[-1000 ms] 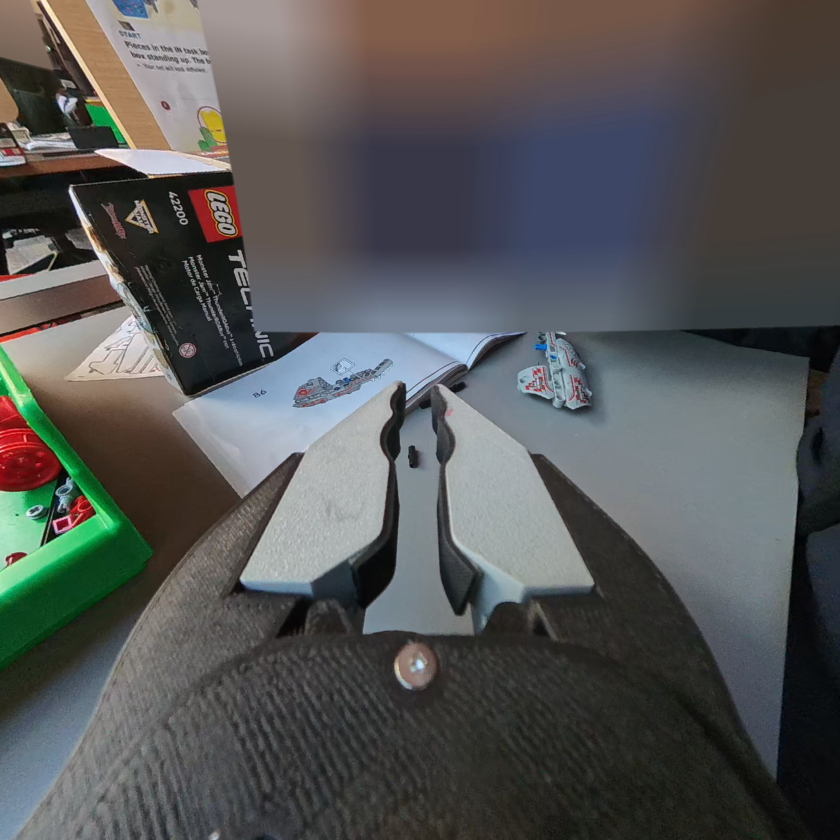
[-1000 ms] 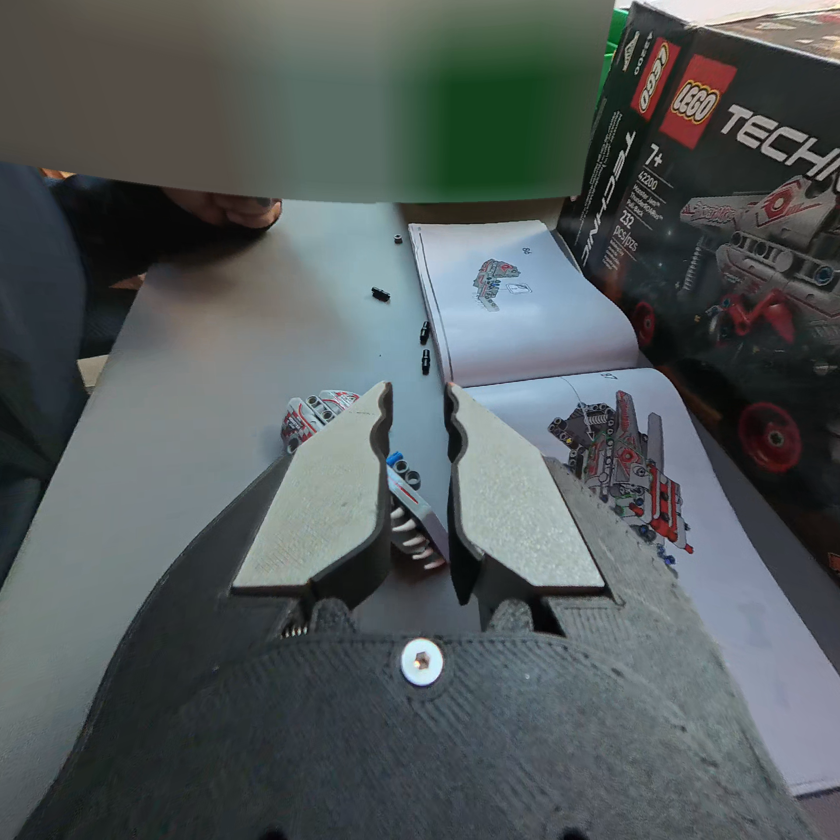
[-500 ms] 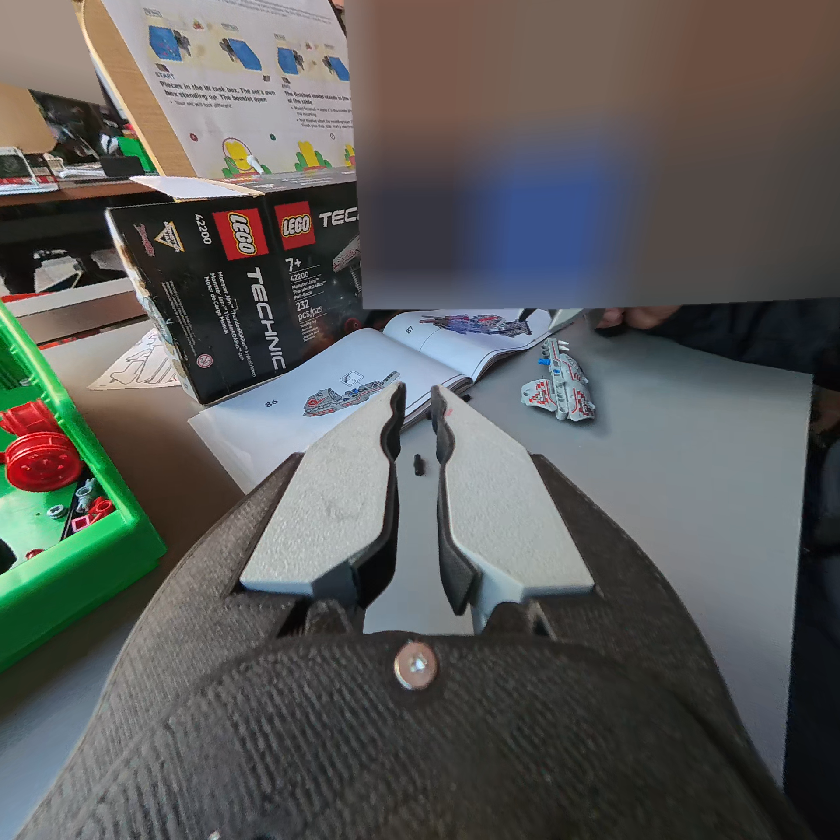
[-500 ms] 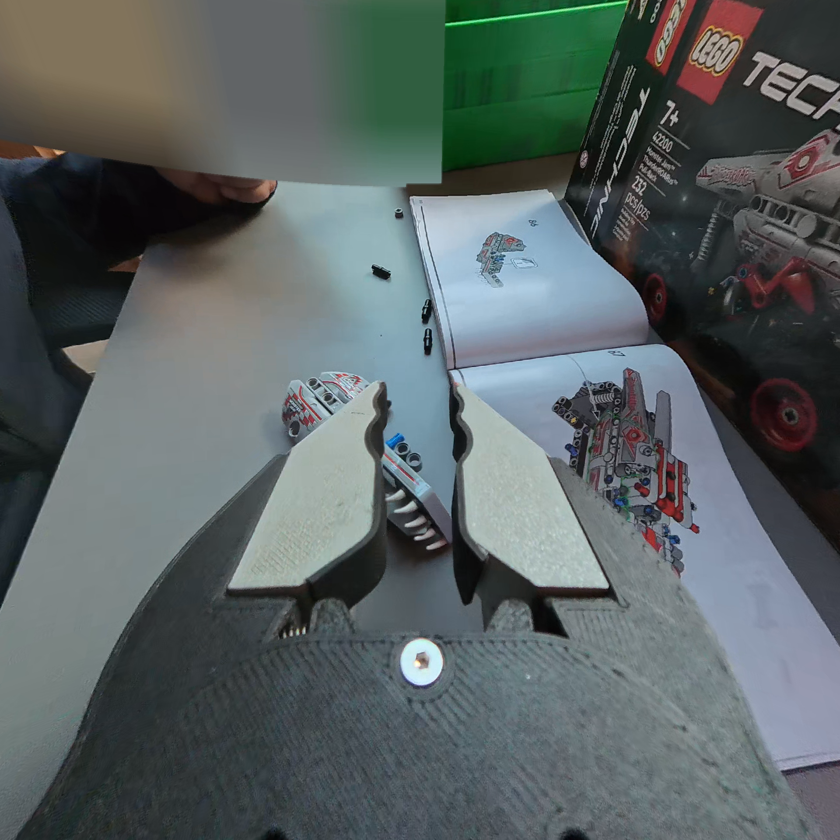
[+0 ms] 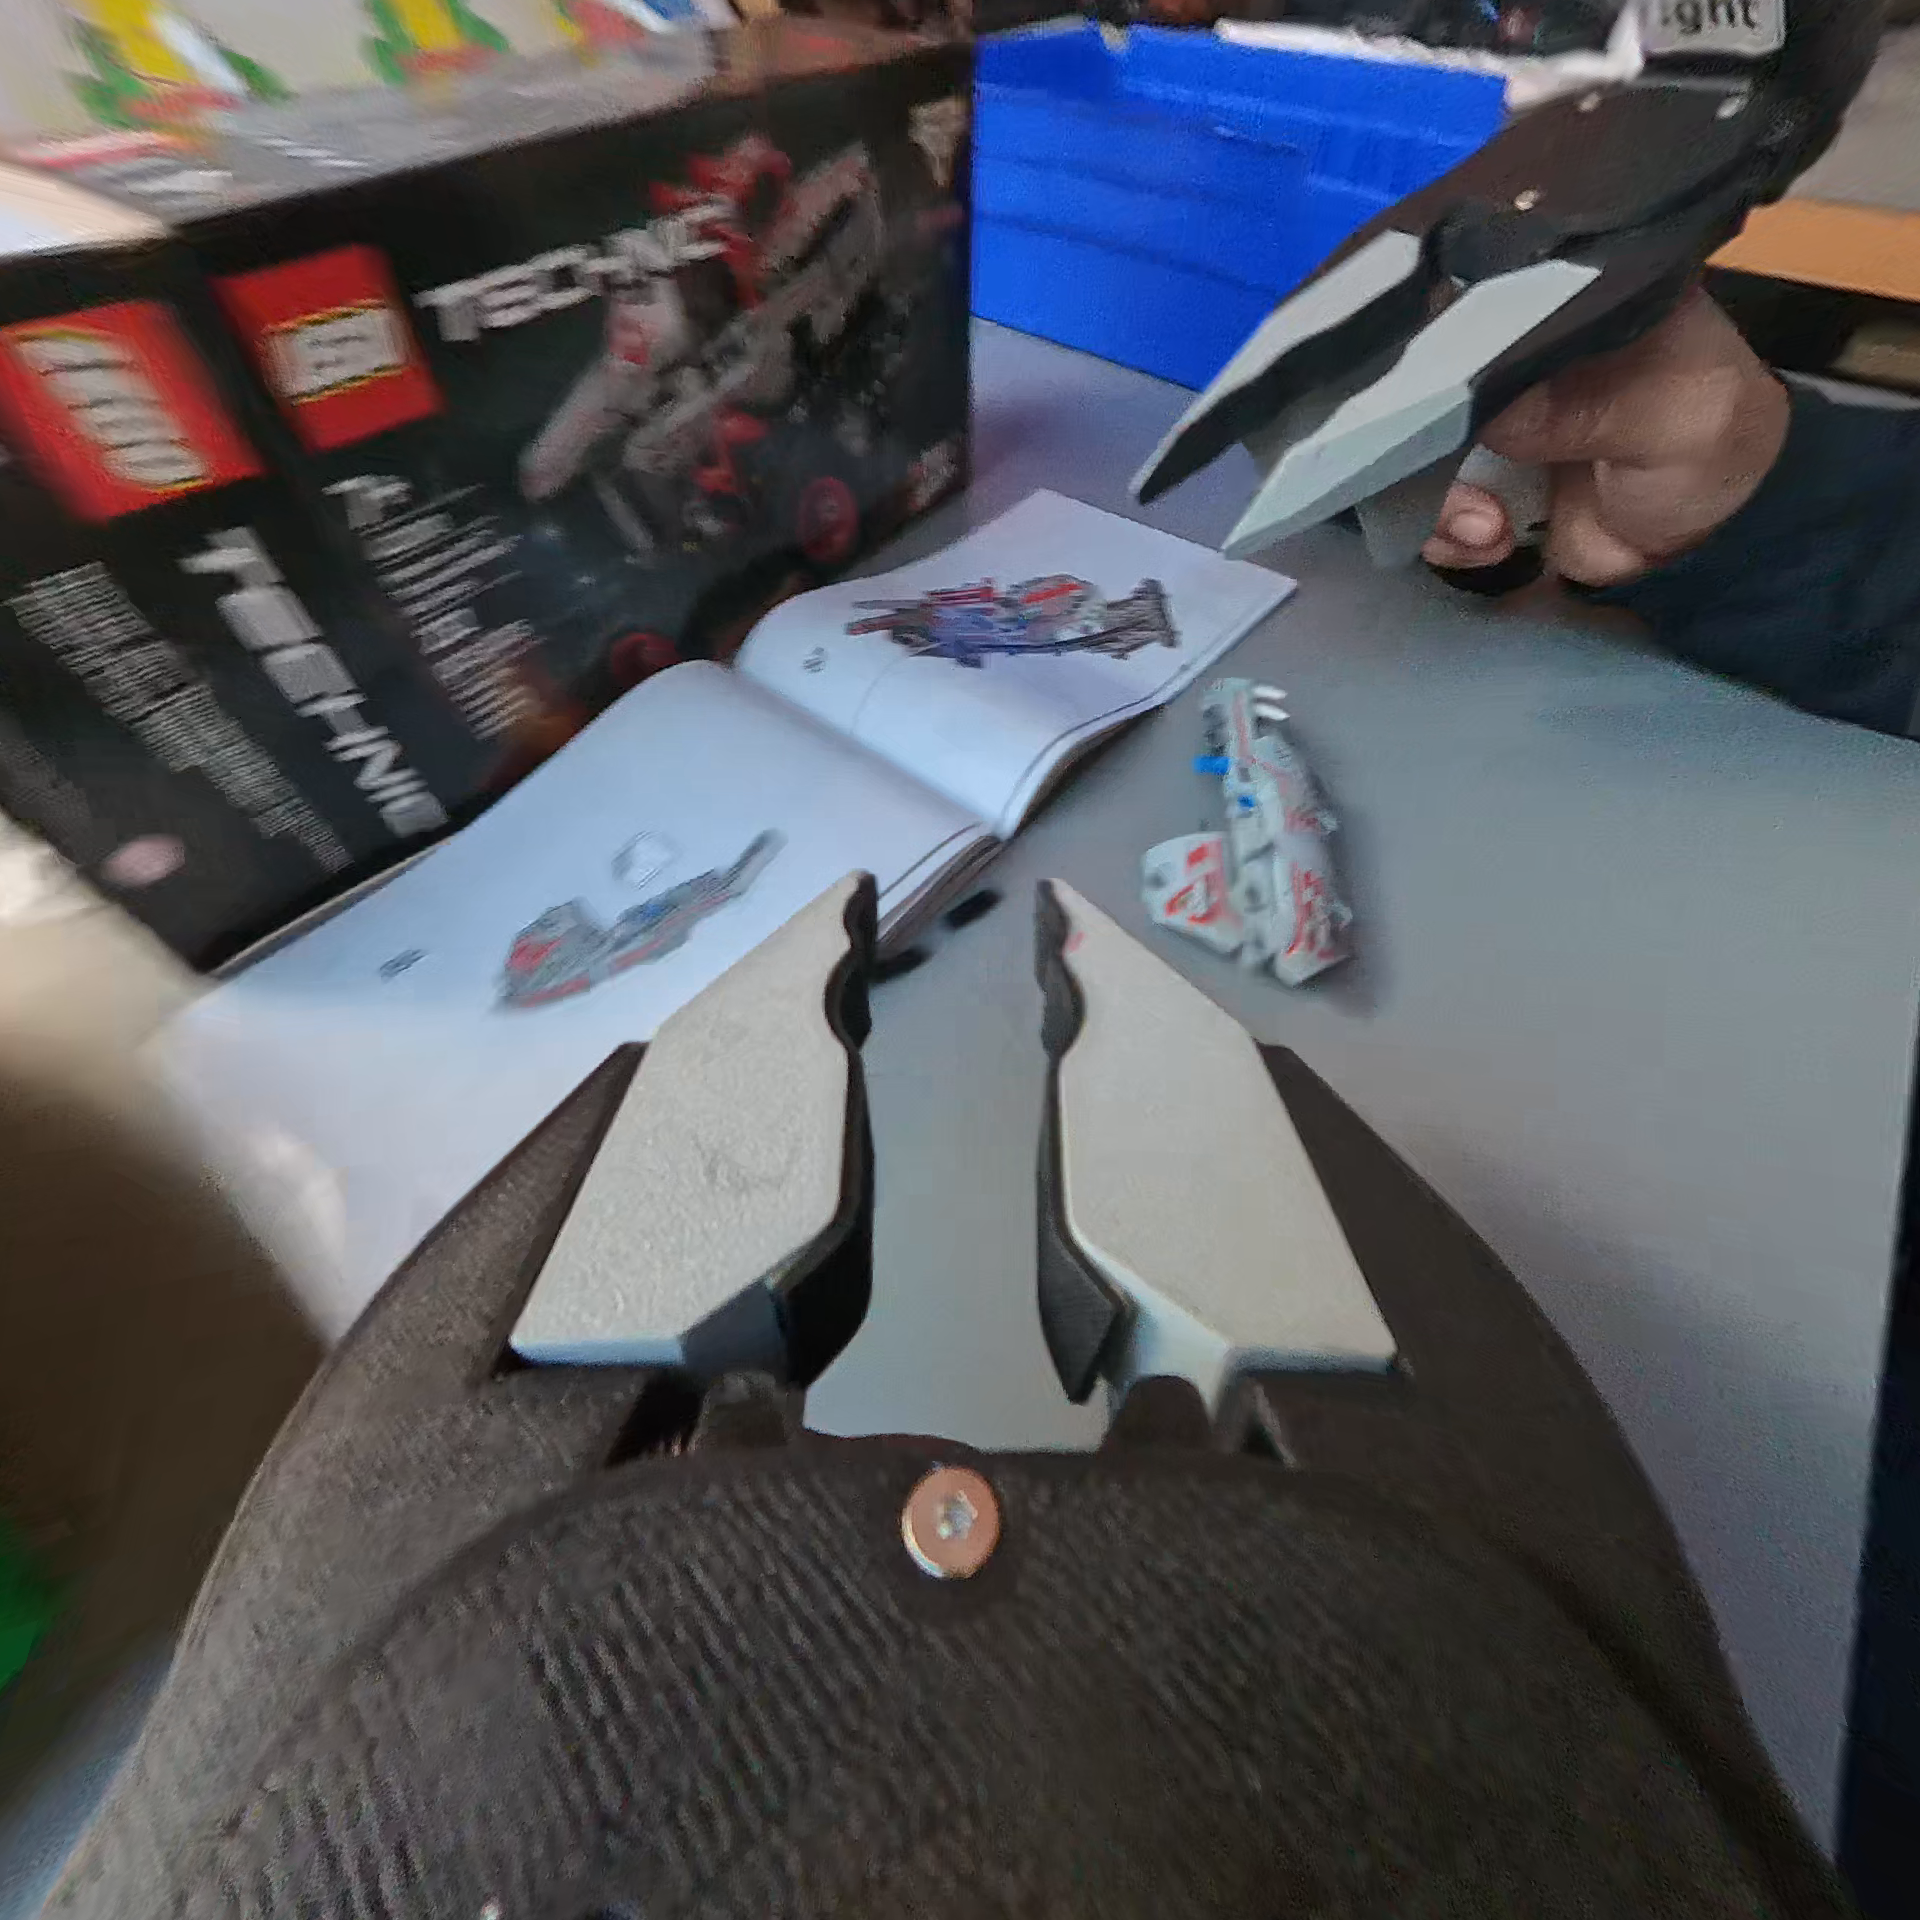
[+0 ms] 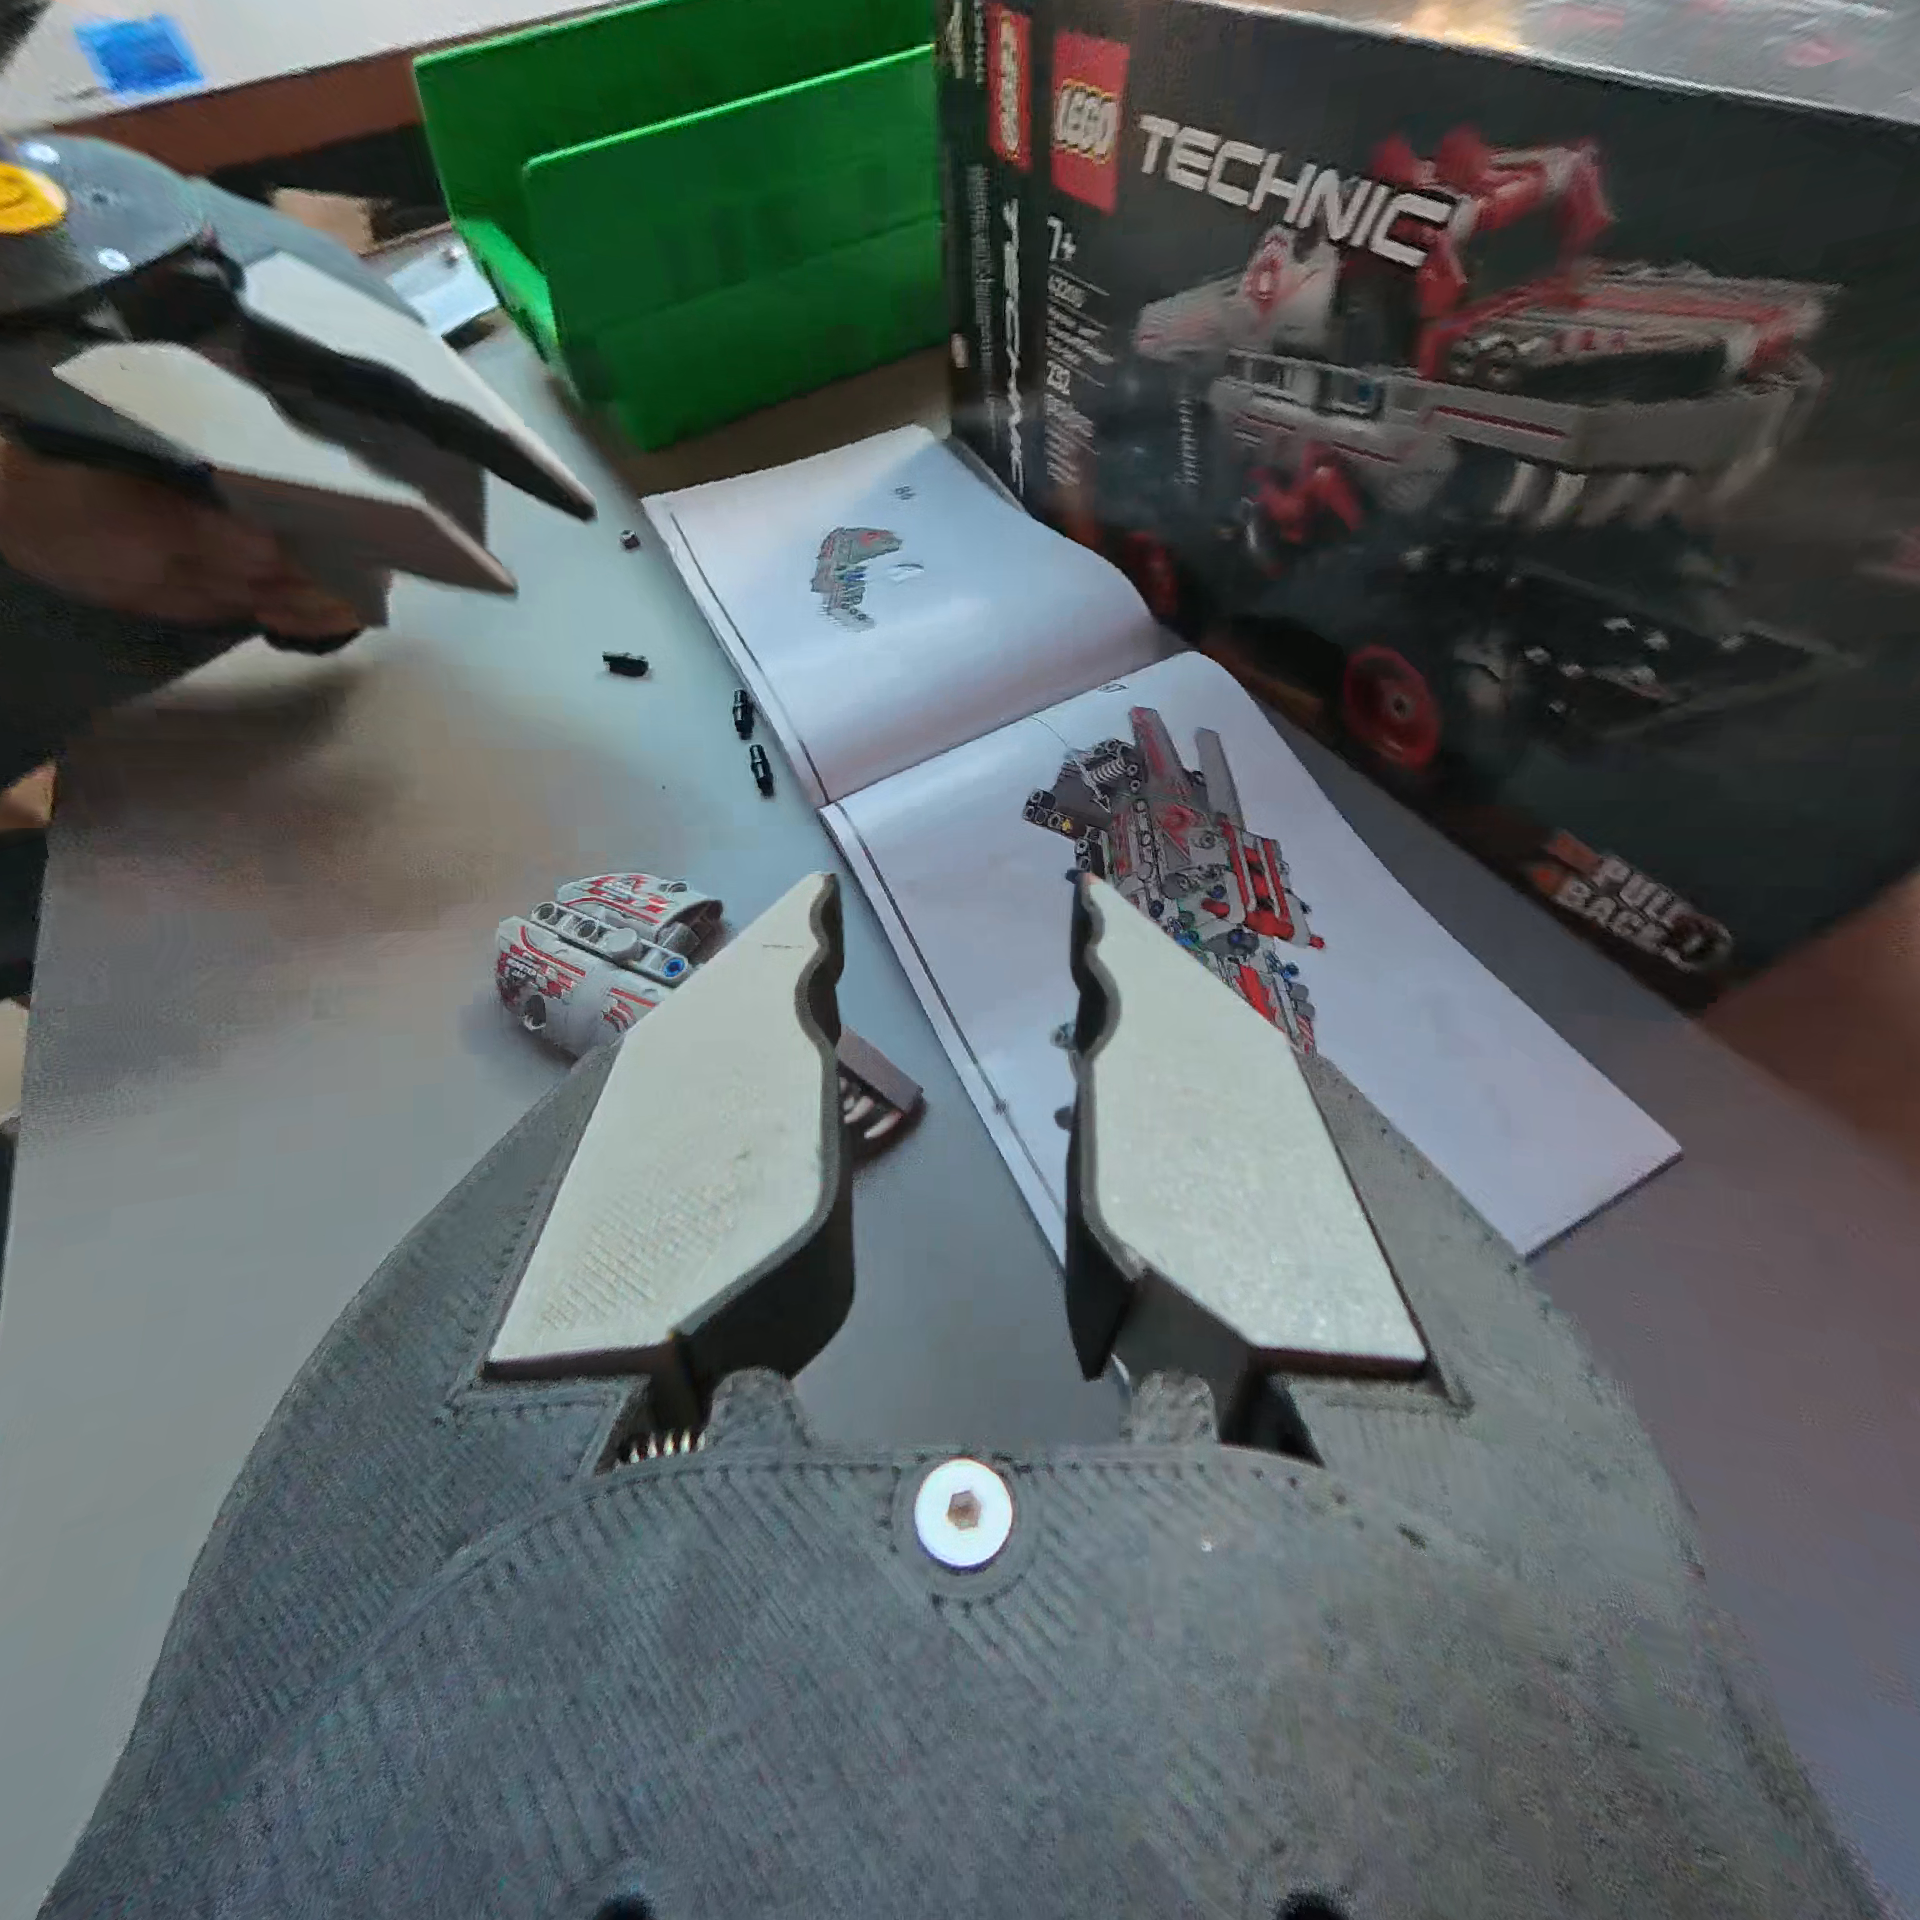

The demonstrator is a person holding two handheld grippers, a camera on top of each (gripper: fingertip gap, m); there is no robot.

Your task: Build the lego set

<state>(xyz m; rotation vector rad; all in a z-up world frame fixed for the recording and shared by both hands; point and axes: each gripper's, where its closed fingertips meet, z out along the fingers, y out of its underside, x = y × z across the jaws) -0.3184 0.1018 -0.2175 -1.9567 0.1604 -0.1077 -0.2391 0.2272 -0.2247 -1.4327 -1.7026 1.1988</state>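
Observation:
A grey, white and red lego assembly (image 5: 1252, 842) lies on the grey table (image 5: 1558, 987), right of the open instruction booklet (image 5: 727, 790). In the right wrist view the assembly (image 6: 597, 961) lies left of my right gripper's left finger, which hides its near end. My left gripper (image 5: 948, 899) is open and empty above the table near the booklet's spine. My right gripper (image 6: 956, 894) is open and empty above the booklet's (image 6: 1143, 883) edge. Small black pins (image 6: 743, 717) lie beside the booklet. Each gripper also shows in the other's view, the right (image 5: 1195, 514) and the left (image 6: 551, 551), held in hands.
The black lego set box (image 6: 1455, 416) stands behind the booklet, also in the left wrist view (image 5: 468, 436). A green bin (image 6: 707, 239) stands at the far end of the table. A blue bin (image 5: 1195, 197) sits behind the table. A person's sleeve (image 5: 1808, 582) is at the right. The tips of one gripper are about 15 cm away from the tips of the other.
Both grippers have opened wider and lifted away from the table. The left wrist view has swung right, so the right gripper now shows in it. The lego assembly has not moved.

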